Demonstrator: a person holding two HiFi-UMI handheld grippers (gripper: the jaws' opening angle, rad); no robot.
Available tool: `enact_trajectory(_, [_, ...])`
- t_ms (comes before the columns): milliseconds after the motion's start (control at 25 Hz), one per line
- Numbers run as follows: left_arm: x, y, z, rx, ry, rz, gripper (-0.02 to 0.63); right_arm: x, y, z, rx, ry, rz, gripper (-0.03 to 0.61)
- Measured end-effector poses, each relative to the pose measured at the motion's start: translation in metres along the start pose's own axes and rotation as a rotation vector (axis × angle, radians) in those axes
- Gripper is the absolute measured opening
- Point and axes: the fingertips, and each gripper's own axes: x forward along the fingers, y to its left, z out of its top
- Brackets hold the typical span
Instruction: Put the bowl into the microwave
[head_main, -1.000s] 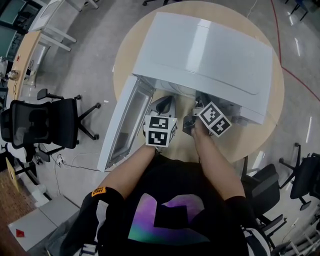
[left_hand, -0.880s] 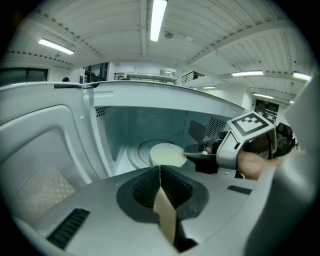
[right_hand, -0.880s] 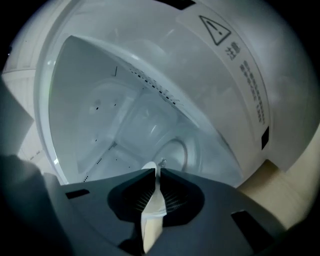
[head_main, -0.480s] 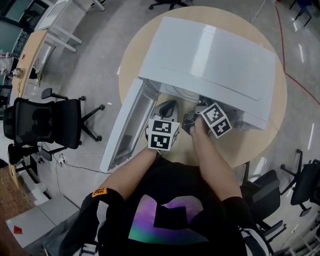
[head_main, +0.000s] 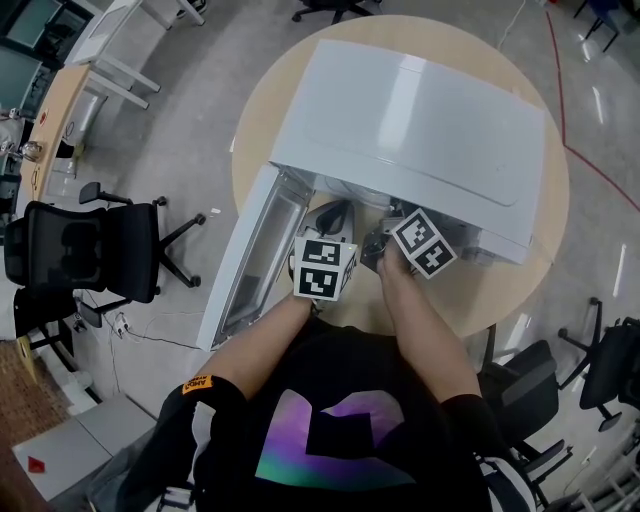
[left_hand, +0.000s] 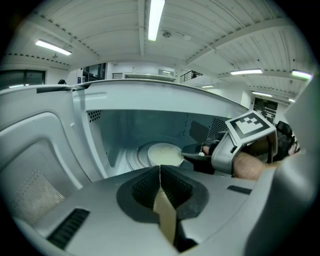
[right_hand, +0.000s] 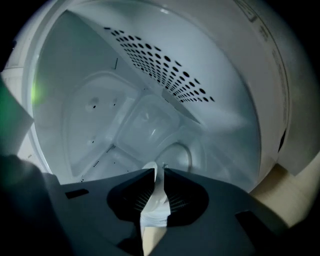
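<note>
The microwave (head_main: 420, 110) stood on the round table (head_main: 530, 265) in the upper middle of the head view, its door (head_main: 252, 258) open toward the left. The bowl (left_hand: 164, 154) was inside the cavity at centre frame. The right gripper (left_hand: 194, 156) was clamped on what looked like its rim. The left gripper (left_hand: 160, 172) hung before the opening, jaws together with nothing between them.

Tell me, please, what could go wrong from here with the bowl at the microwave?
1. The right gripper pinches the bowl by its rim only. Whether the bowl sits flat on the turntable is unclear, so letting go might tip it.
2. Backing out of the microwave could drag the bowl or knock a cavity wall.
3. The left gripper, shut and empty, hangs beside the open door and may bump it.
</note>
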Motion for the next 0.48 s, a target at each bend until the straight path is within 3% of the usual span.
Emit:
enact_trajectory(240, [-0.006,-0.008,0.001,0.008,-0.01,0.009,0.046,-0.011,-0.001,0.003,-0.101,-0.005,0.019,0.067])
enact_trajectory(480, [-0.019,-0.021,0.002,0.001,-0.028,0.006,0.046,-0.042,0.01,0.002,-0.385,0.006,0.07,0.067])
